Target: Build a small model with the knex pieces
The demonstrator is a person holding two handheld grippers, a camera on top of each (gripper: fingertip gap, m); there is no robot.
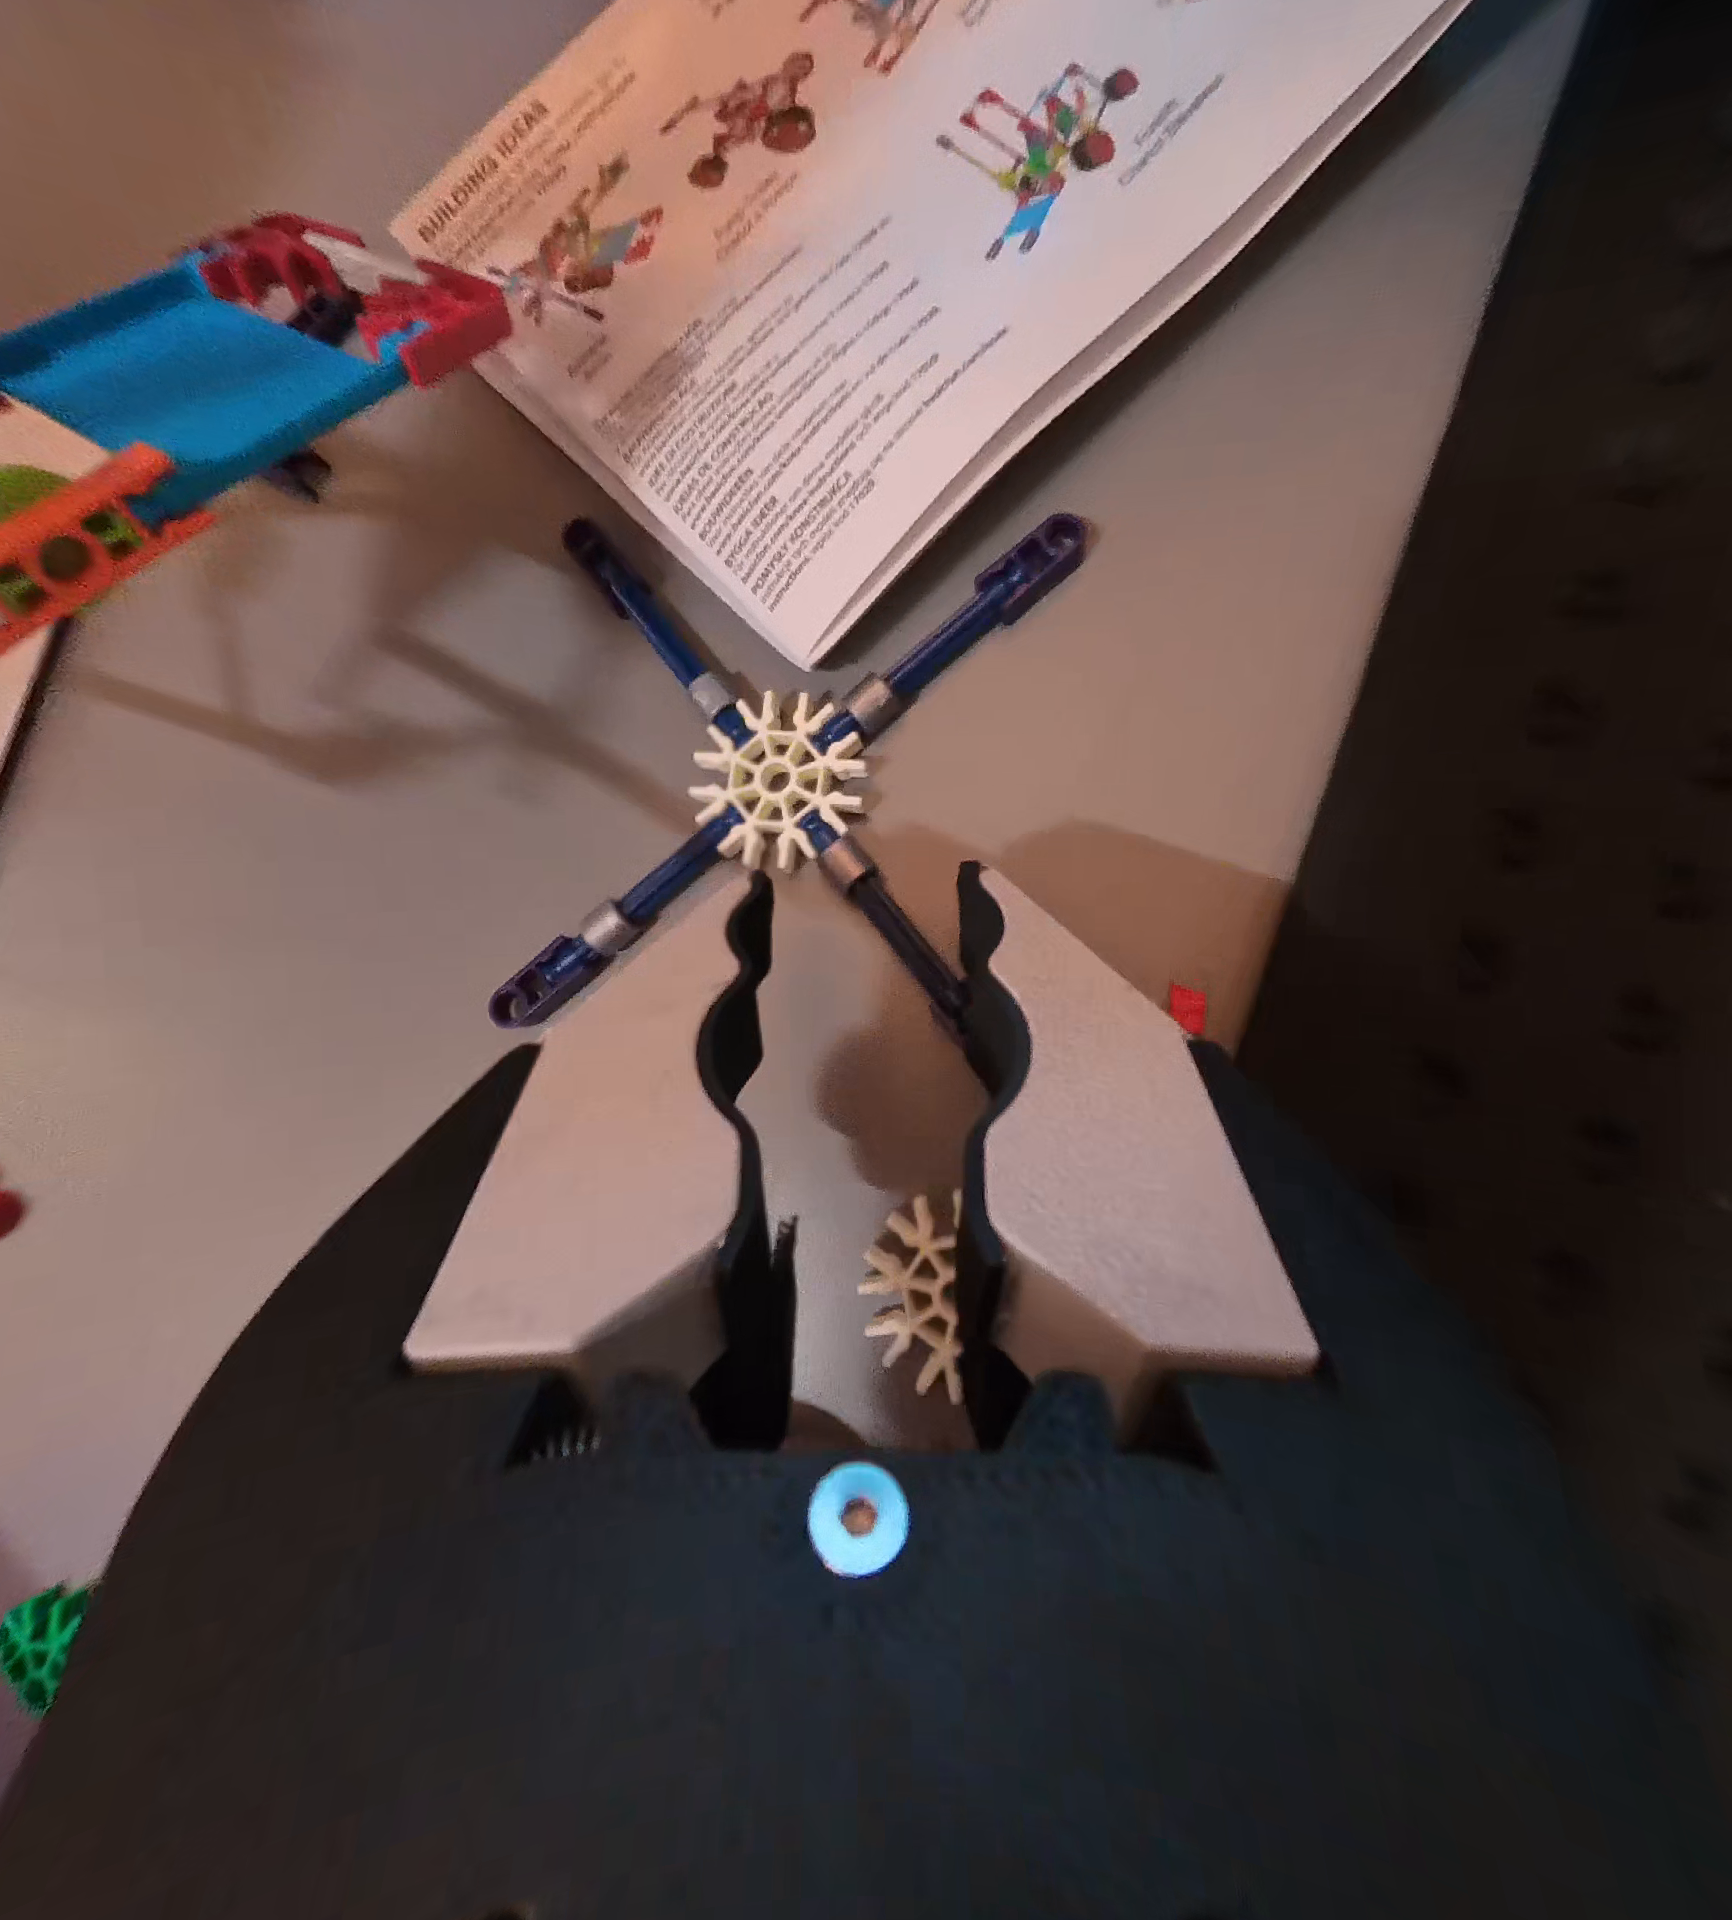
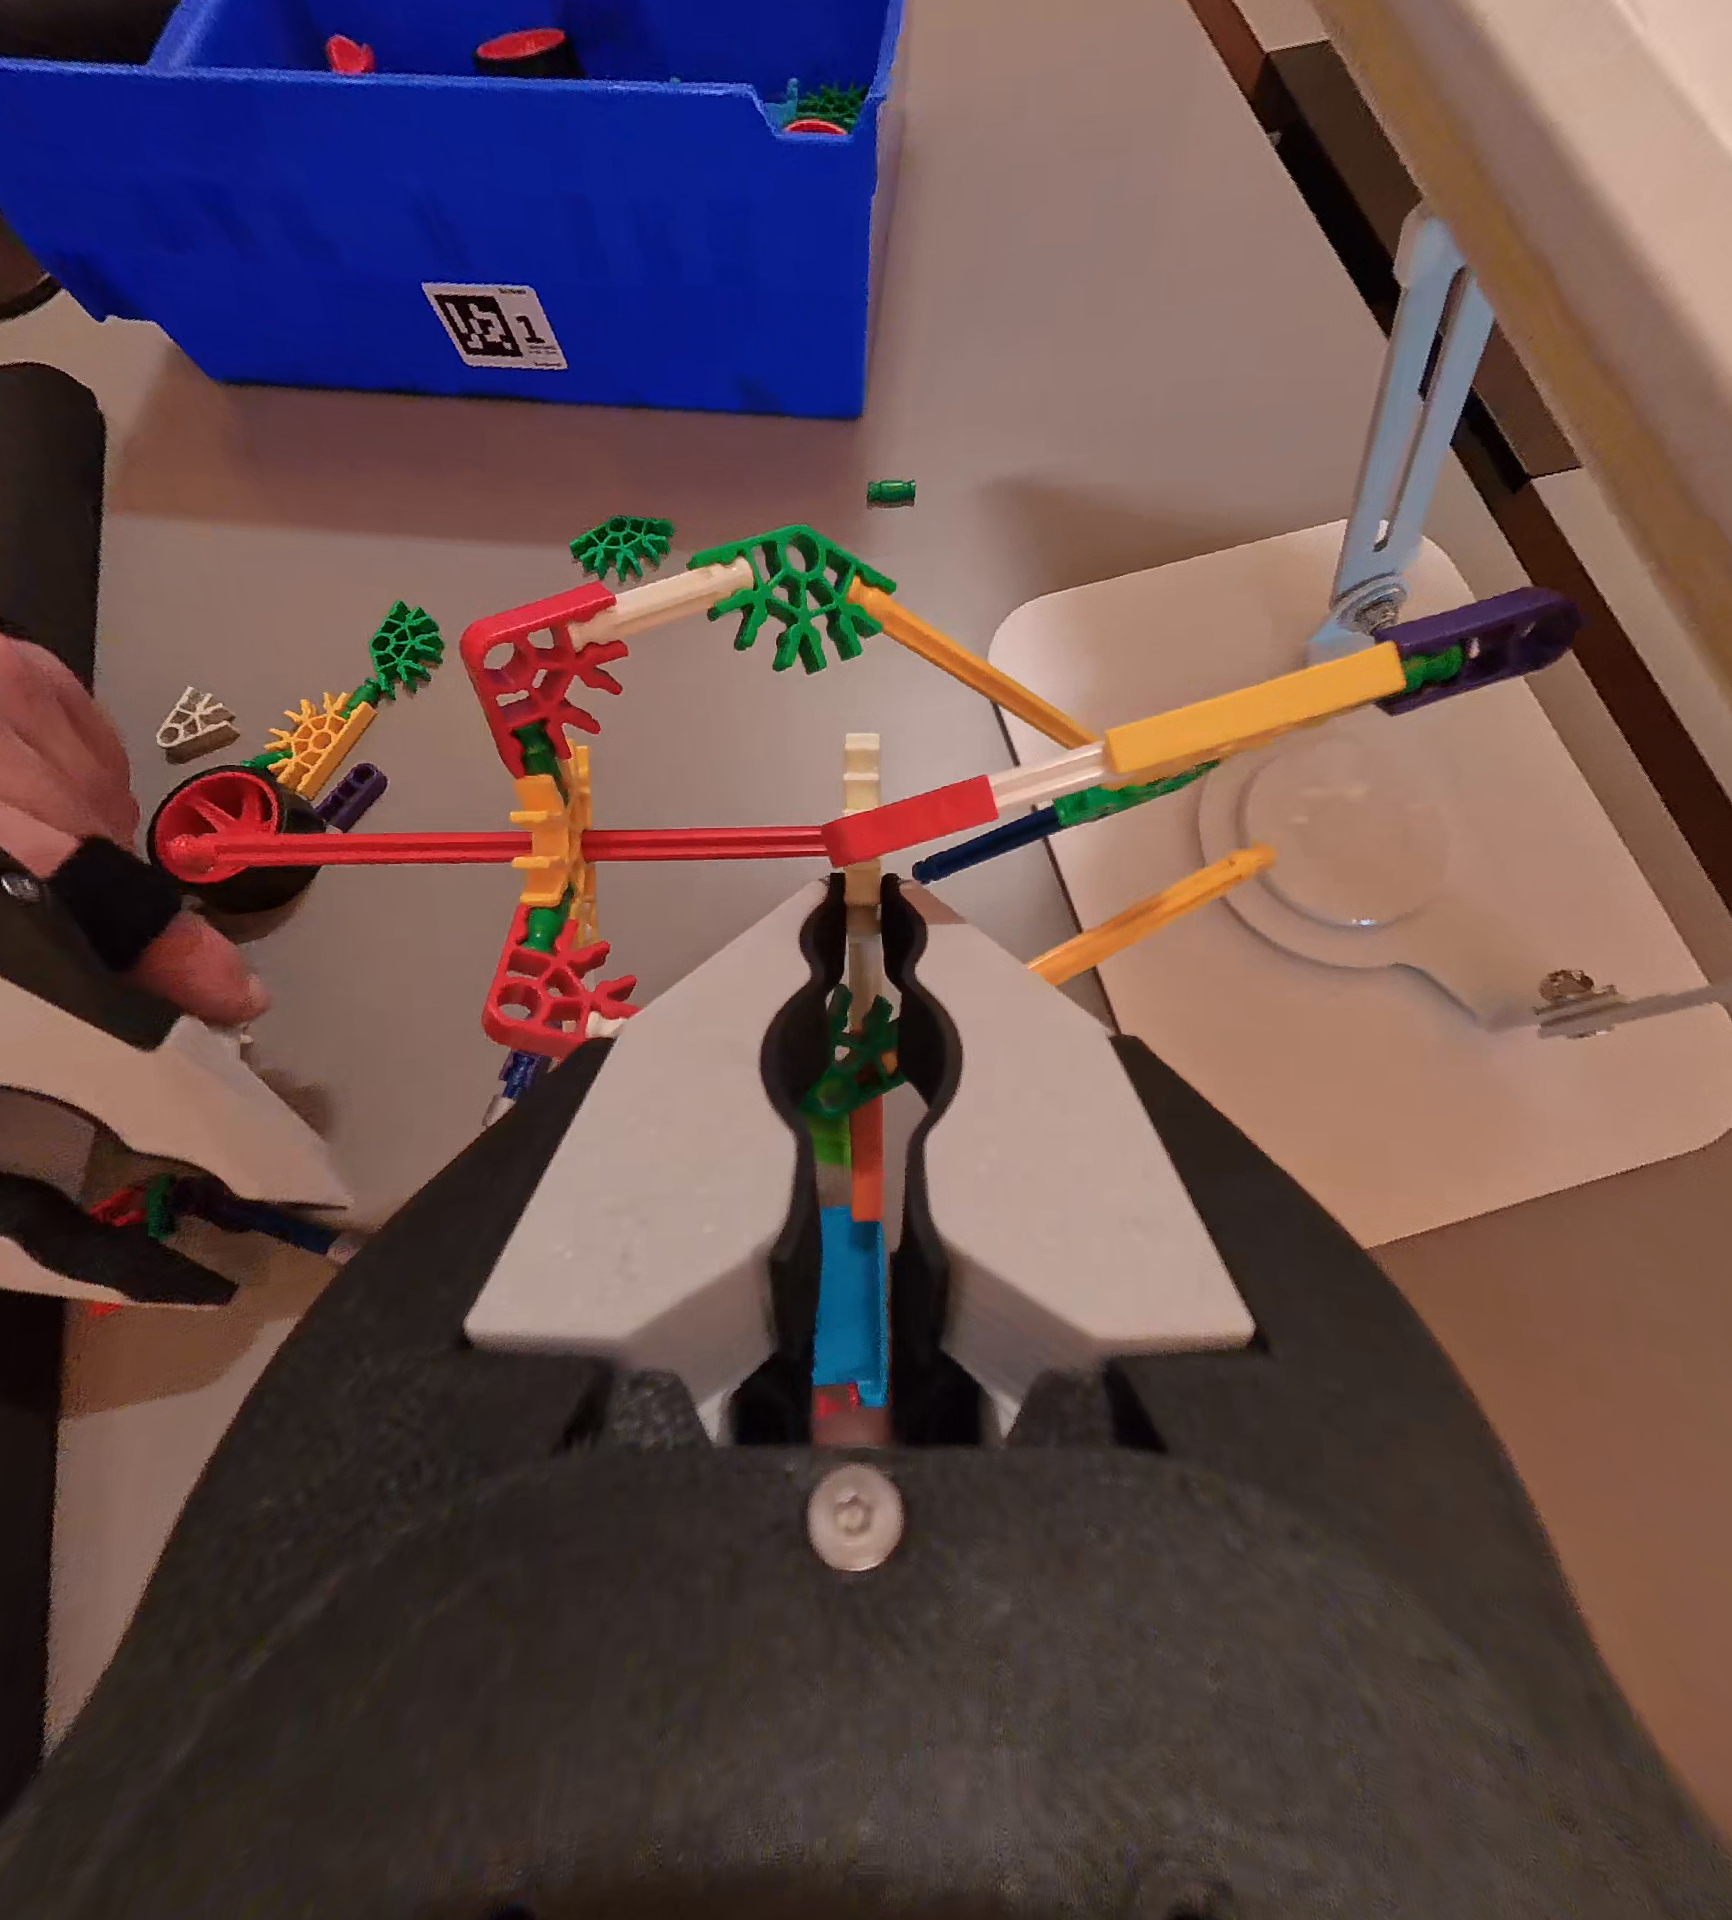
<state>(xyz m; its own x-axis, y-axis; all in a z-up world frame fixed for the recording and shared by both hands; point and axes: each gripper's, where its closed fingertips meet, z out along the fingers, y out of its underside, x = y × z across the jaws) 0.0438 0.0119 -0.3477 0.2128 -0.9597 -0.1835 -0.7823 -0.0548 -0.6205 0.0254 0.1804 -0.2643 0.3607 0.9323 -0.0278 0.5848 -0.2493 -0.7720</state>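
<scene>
Cross-shaped rod piece (image 1: pixel 779 774) lies on the desk (image 1: pixel 322 935) at twelve o'clock, just beyond the left hand-held gripper (image 1: pixel 867 883), whose jaws stand apart, empty. Right hand-held gripper (image 2: pixel 862 883) is clamped on the white rod (image 2: pixel 860 790) of a colourful rod model (image 2: pixel 696 748).

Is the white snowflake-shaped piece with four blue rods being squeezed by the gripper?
No, the white snowflake-shaped piece lies on the table just beyond the open left gripper, whose fingertips do not close on it.

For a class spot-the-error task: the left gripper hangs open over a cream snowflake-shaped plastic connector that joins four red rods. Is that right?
Not quite. In the left wrist view the four rods are dark blue, not red. The rest holds: the left gripper is open over the cream snowflake-shaped plastic connector.
</scene>
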